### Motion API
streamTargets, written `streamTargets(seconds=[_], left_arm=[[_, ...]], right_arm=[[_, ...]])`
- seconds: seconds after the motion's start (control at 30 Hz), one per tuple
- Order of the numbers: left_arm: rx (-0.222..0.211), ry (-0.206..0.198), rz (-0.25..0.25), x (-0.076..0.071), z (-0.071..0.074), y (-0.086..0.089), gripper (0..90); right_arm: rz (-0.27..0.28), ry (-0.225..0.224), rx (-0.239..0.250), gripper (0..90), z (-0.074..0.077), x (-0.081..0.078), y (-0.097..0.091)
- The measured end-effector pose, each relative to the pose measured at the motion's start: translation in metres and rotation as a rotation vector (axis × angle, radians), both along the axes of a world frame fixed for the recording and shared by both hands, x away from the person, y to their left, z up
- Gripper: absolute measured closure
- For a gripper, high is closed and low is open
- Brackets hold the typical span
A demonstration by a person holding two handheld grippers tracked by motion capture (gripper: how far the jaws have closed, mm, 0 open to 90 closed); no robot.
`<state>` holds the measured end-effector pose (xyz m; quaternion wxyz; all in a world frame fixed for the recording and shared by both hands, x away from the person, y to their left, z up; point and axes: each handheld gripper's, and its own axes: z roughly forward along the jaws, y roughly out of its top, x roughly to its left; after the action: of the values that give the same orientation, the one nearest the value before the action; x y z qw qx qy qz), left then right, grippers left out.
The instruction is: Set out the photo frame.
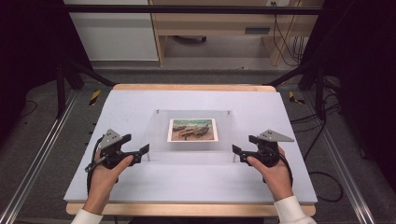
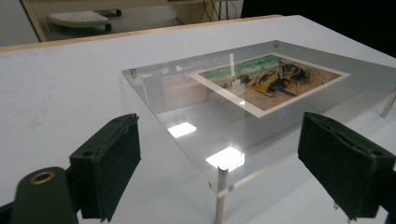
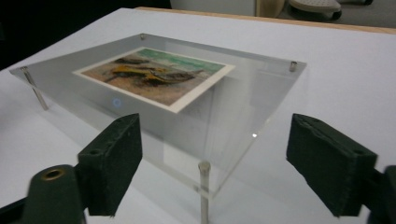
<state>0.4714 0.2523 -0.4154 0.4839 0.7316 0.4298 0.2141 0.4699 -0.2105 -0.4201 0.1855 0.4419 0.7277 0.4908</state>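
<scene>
picture (image 1: 193, 129) on plate (image 1: 159, 140), mid-table (image 1: 140, 186)

One clear acrylic frame (image 1: 194, 133), one picture (image 1: 193, 129), four metal legs (image 2: 220, 193), two grippers (image 1: 144, 150)

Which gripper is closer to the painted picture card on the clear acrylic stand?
Right, narrowly. The right gripper sits off the clear acrylic stand's near right corner, jaws open. The left gripper mirrors it off the near left corner; the painted picture card lies slightly right of centre.

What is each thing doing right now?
Clear frame: raised on its metal legs above the table, level, nothing gripping it.
Picture: lying flat inside the frame.
Left hand-held gripper: open, at the frame's near left corner.
Right hand-held gripper: open, at its near right corner.
</scene>
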Motion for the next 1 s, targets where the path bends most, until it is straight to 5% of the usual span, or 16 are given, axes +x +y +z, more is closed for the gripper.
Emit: streamTargets(seconds=[0.13, 0.27, 0.57, 1.0], left_arm=[[0.058, 0.035, -0.017, 0.023, 0.004, -0.015, 16.2], [0.029, 0.046, -0.025, 0.033, 0.0, -0.022, 16.3], [0.039, 0.088, -0.007, 0.032, -0.016, -0.027, 16.5], [-0.043, 0.162, 0.019, 0.034, -0.03, -0.014, 20.3]], right_arm=[[0.008, 0.017, 0.0, 26.1, 0.01, 0.017, 0.008], [-0.001, 0.057, -0.005, 27.3, 0.007, 0.033, 0.012], [-0.01, 0.126, 0.008, 30.8, -0.009, 0.043, 0.012], [-0.007, 0.208, 0.025, 30.7, -0.021, 0.043, 0.008]])
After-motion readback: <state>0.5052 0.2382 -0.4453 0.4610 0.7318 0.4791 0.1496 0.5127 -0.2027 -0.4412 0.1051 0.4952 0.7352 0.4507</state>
